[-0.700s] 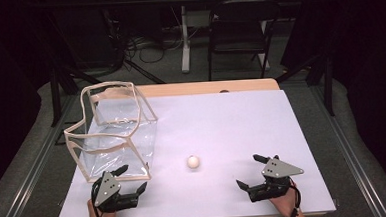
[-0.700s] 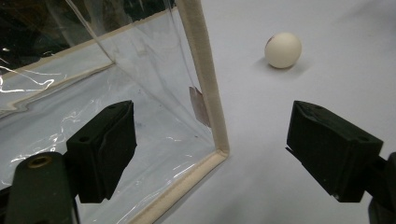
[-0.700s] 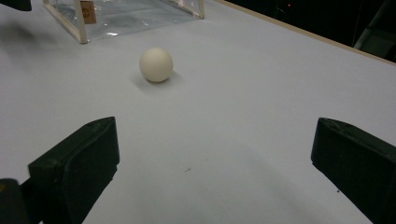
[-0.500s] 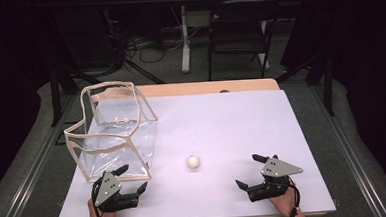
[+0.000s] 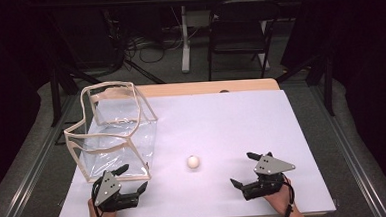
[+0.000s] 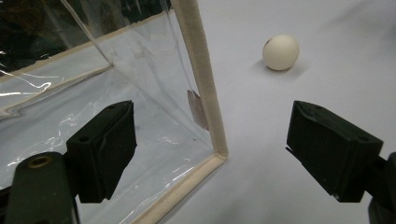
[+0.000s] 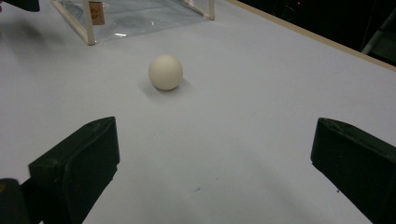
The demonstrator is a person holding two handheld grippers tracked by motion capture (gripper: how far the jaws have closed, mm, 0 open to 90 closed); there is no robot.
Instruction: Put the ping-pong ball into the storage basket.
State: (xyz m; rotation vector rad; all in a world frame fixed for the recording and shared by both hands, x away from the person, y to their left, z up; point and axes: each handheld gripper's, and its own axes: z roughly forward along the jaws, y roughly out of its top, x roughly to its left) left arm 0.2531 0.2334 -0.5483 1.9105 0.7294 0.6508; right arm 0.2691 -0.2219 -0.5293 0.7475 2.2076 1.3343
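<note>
A small cream ball (image 5: 194,162) lies on the white table (image 5: 222,122), between the two grippers and a little farther from the person. A clear plastic bag with beige trim (image 5: 113,135) stands open at the left of the table. My left gripper (image 5: 132,178) rests near the front edge beside the bag's near corner (image 6: 219,156), jaws wide open and empty; the ball (image 6: 280,52) lies ahead to its right. Low at the front right, my right gripper (image 5: 244,169) is also open and empty. It points toward the ball (image 7: 165,72), with the bag (image 7: 135,11) beyond.
The table's wooden far edge (image 5: 205,87) shows behind the white surface. Beyond it stand a dark chair (image 5: 237,31) and a desk leg with cables (image 5: 184,39) on the floor. A small dark mark (image 5: 224,91) sits at the table's far edge.
</note>
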